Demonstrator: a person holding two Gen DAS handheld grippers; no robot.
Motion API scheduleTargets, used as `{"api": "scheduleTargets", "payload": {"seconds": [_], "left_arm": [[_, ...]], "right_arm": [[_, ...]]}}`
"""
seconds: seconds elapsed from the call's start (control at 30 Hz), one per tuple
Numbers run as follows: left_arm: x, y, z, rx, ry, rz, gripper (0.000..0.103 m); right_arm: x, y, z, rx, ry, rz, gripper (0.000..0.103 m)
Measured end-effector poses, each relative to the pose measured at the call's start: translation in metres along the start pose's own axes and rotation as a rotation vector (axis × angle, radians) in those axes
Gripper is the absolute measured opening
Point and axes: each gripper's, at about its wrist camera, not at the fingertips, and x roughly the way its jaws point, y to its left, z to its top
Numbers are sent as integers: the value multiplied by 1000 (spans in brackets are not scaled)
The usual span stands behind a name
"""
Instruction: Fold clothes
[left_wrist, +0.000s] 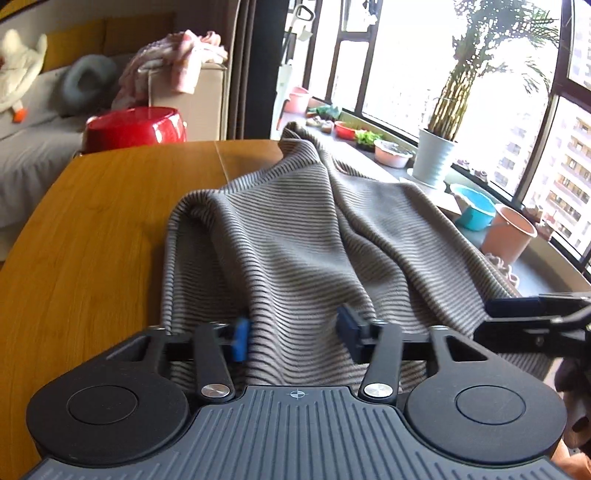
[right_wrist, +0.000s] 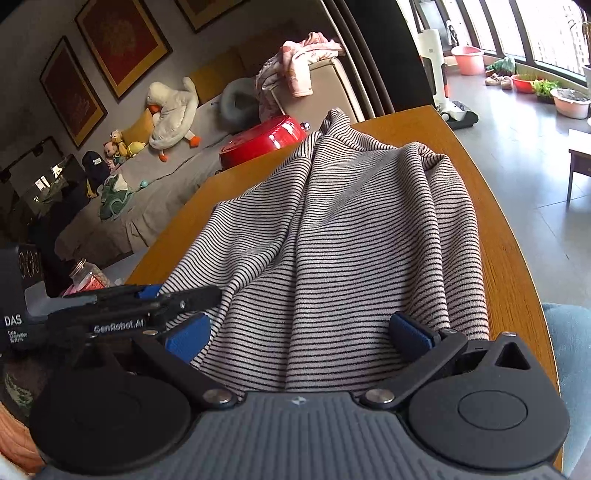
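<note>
Shirt (left_wrist: 295, 236) lies rumpled on the table (left_wrist: 103, 221), striped, with its near hem hanging toward me over the table edge and deep ridges running up the middle. Not flat, no clean fold lines visible; could be mid-spread or mid-fold, can't settle which.

Left gripper (left_wrist: 291, 338): jaws parted about halfway, blue pads either side of a fabric ridge at the near hem. Cloth sits between them, but no pinch that I can see.

Right gripper (right_wrist: 299, 338): jaws wide apart, hem cloth lying in the gap, nothing clamped. It shows as the black linkage at the right edge of the left view.

Pose: both grippers low at the near edge, close side by side, pointing along the shirt toward the far end and pitched slightly down.

Doing it well, my judgement:
- take one layer set per gripper, not a bunched ridge
- keep the two grips level so the hem stays straight
- keep tension even across the hem, or the centre ridges get locked into the fold
</note>
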Motion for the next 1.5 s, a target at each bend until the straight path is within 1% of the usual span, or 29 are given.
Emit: {"api": "scheduleTargets", "payload": {"seconds": [0.07, 0.13, 0.2, 0.27, 0.3, 0.33, 0.37, 0.4, 0.43, 0.5, 0.53, 0.57, 0.6, 0.63, 0.7, 0.73, 0.8, 0.87, 0.9, 0.97, 1.0, 1.1, 1.17, 1.23, 1.37, 1.4, 1.43, 1.47, 1.5], "left_arm": [[-2, 13, 8, -43, -25, 37, 11], [-8, 35, 20, -95, -71, 93, 11], [-16, 54, 30, -118, -116, 172, 11], [-25, 74, 38, -157, -132, 212, 11], [-28, 82, 41, -175, -137, 228, 12], [-29, 86, 43, -190, -131, 222, 13], [-30, 90, 45, -205, -126, 216, 14], [-30, 93, 46, -217, -121, 210, 16], [-30, 93, 47, -217, -121, 206, 17], [-31, 93, 46, -223, -116, 196, 22], [-32, 94, 47, -236, -114, 173, 24], [-33, 95, 49, -248, -113, 151, 31], [-34, 95, 50, -261, -111, 129, 42], [-34, 95, 52, -269, -110, 107, 46], [-31, 87, 59, -242, -112, 61, 56], [-26, 78, 63, -212, -112, 38, 58], [-15, 60, 72, -150, -112, -6, 78], [5, 38, 79, -64, -105, -31, 88], [17, 28, 82, -14, -100, -29, 91], [45, 13, 87, 71, -80, 2, 92], [58, 10, 89, 93, -63, 20, 91], [88, 14, 89, 78, 5, 67, 85], [91, 19, 85, 67, 23, 64, 85], [83, 22, 79, 67, 29, 60, 85], [57, 30, 62, 37, 30, 43, 85], [51, 32, 56, 30, 26, 43, 85], [48, 33, 51, 26, 23, 44, 84], [46, 33, 45, 31, 14, 48, 80], [46, 31, 41, 52, -3, 69, 71]], "right_arm": [[0, 2, -2, -31, 2, -4, 103], [-1, 3, -2, -50, 5, -2, 103], [-2, 0, -1, -38, 3, -2, 103], [-4, 0, 5, -10, -10, -24, 103], [-6, 2, 12, -18, -37, -45, 98], [-8, 4, 18, -29, -65, -66, 86], [-9, 8, 27, -56, -92, -72, 80], [-8, 13, 38, -78, -104, -69, 69], [-6, 18, 49, -100, -114, -66, 62], [6, 26, 70, -131, -108, -35, 57], [15, 29, 79, -144, -97, -43, 57], [24, 33, 88, -158, -86, -53, 57], [34, 35, 94, -178, -77, -73, 56], [47, 37, 100, -209, -70, -97, 53], [71, 40, 111, -293, -73, -166, 50], [84, 40, 115, -340, -79, -217, 50], [108, 36, 122, -390, -90, -286, 50], [129, 29, 129, -387, -87, -301, 55], [138, 25, 130, -381, -77, -292, 61], [153, 19, 131, -380, -50, -277, 62], [159, 17, 130, -384, -34, -270, 62], [167, 12, 125, -391, 5, -237, 56], [158, 12, 115, -398, 13, -198, 56], [144, 16, 103, -415, 17, -164, 56], [116, 23, 79, -449, 24, -94, 56], [109, 24, 72, -457, 26, -76, 53], [103, 26, 66, -466, 28, -59, 47], [96, 28, 60, -474, 30, -42, 42], [89, 30, 54, -482, 31, -24, 25]]}}
